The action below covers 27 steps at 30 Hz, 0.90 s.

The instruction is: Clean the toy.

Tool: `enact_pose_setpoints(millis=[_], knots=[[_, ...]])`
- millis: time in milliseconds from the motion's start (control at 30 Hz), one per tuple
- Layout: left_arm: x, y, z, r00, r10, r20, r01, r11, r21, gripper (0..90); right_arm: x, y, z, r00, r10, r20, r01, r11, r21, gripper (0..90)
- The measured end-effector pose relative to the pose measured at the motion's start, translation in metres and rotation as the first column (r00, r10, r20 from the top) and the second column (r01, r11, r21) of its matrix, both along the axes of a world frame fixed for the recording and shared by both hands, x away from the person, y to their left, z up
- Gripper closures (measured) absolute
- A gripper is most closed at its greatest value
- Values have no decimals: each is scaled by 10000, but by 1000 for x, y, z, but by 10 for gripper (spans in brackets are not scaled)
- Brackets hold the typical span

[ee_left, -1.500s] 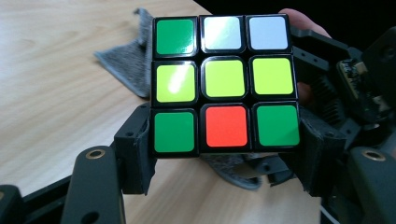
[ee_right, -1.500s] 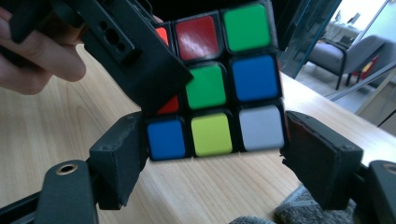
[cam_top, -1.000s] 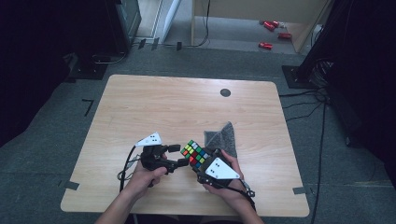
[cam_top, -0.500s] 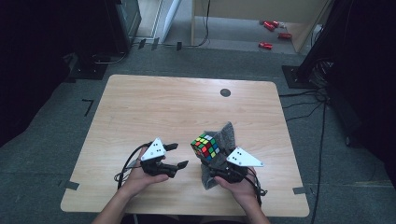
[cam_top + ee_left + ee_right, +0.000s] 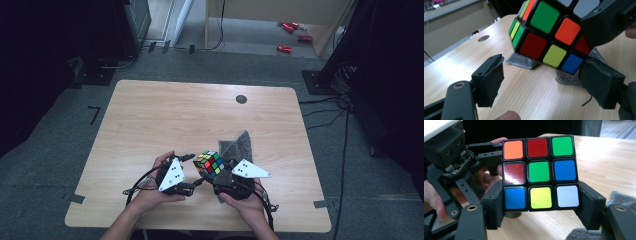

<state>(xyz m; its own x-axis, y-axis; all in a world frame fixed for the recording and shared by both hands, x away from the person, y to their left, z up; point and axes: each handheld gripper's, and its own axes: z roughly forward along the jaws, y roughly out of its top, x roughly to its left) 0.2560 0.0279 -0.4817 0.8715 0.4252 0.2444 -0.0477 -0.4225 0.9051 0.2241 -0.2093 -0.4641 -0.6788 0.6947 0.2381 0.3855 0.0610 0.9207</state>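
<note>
Since the earlier frame, the left gripper is brought back beside the cube, lower centre, its jaws just opened, empty. The right gripper clamps the cube above the counter. One layer should be squarely grasped before twisting.

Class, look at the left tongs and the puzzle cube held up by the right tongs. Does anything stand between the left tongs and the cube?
Nothing visible does. The left tongs are open, and the cube hangs just ahead of them, clamped in the right tongs. Only bare table and a grey cloth lie underneath.
</note>
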Motion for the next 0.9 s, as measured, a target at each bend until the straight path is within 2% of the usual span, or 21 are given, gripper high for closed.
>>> enact_pose_setpoints(millis=[133, 233, 267, 367, 500, 633, 767, 867, 900], knots=[[-6, -4, 0, 9978, 10, 658, -22, 9998, 176, 246, 0, 2, 1, 9992, 201, -334, -192, 9994, 284, 335], [-11, -6, 1, 9884, 214, 1502, -289, 9984, 483, 265, 1, 3, 0, 9975, 272, -650, -246, 9989, 404, 335], [-13, -7, 1, 9864, 185, 1633, -276, 9982, 537, 277, 2, 2, 0, 9962, 273, -830, -232, 9985, 504, 335], [-12, -8, 0, 9879, 85, 1552, -186, 9978, 634, 299, 5, 0, -1, 9903, 390, -1336, -282, 9962, 824, 335], [-14, -9, -3, 9858, -33, 1677, -119, 9959, 896, 305, 9, -1, -4, 9795, 553, -1935, -405, 9960, 801, 335], [-11, -5, 0, 9927, -105, 1204, 30, 9981, 623, 337, 12, -4, -3, 9775, 672, -1999, -455, 9928, 1111, 304], [-3, 3, 0, 9978, 403, 529, -417, 9988, 272, 338, 11, -12, 5, 9884, 461, -1445, -294, 9928, 1158, 210], [4, 12, 2, 9978, 628, -222, -633, 9978, -191, 338, 13, -24, 8, 9934, -111, -1143, 224, 9949, 984, 195], [6, 15, 4, 9956, 726, -585, -738, 9971, -183, 338, 14, -28, 8, 9937, -391, -1053, 476, 9957, 794, 194]])
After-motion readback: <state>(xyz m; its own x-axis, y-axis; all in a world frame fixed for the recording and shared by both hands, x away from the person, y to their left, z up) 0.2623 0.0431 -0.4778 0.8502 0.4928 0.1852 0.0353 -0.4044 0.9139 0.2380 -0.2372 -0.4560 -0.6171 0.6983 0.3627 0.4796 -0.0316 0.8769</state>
